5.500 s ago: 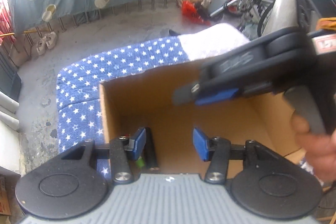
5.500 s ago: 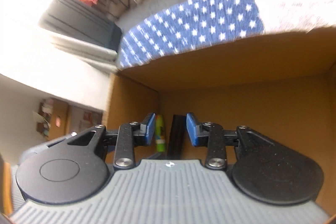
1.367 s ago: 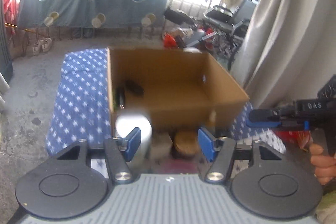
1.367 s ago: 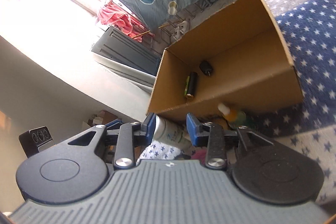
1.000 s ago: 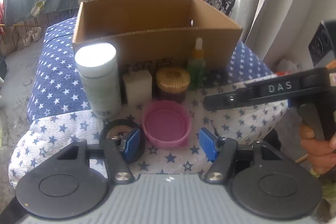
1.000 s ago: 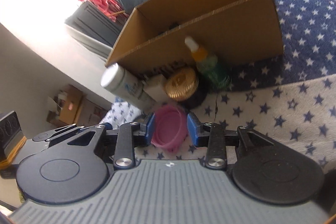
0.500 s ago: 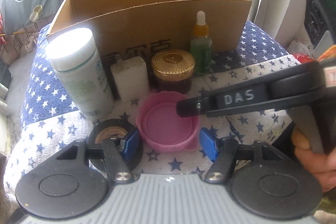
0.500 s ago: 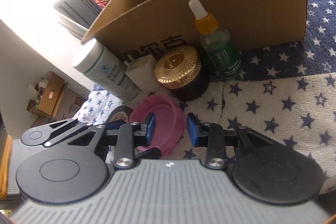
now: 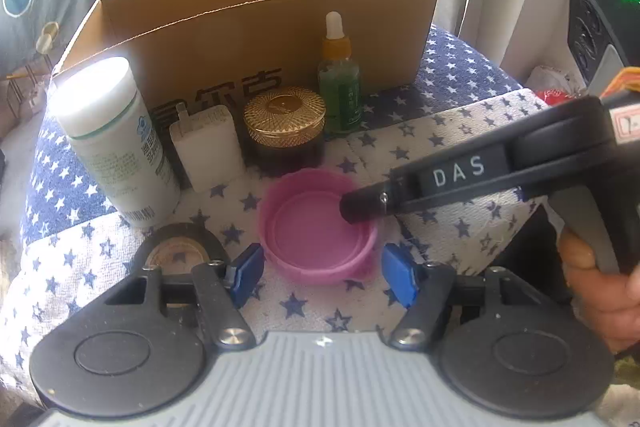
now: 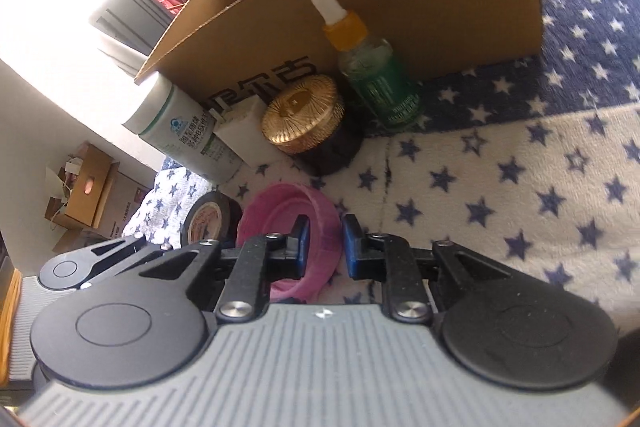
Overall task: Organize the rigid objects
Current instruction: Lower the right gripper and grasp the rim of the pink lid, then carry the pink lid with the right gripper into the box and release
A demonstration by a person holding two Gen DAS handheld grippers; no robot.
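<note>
Pink lid [image 9: 318,227] lying open side up on star-print blanket [image 10: 520,187], near of cardboard box [image 9: 256,27]. Right tongs [image 10: 323,241] pinching its right rim wall; left tongs [image 9: 322,277] spread, straddling near edge, untouching.

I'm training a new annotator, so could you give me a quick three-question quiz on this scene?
1. Multiple choice: the right gripper is shut on the wall of which thing?
A) the round pink plastic lid
B) the gold-lidded dark jar
C) the black tape roll

2. True or false: the green glass dropper bottle with the white tip stands inside the brown cardboard box.

3. Count: how many things stand in a row along the box's front wall?

Key: 1 A, with one pad inside the rim and one outside. 2 false, it stands in front of the box. 3 four.
</note>
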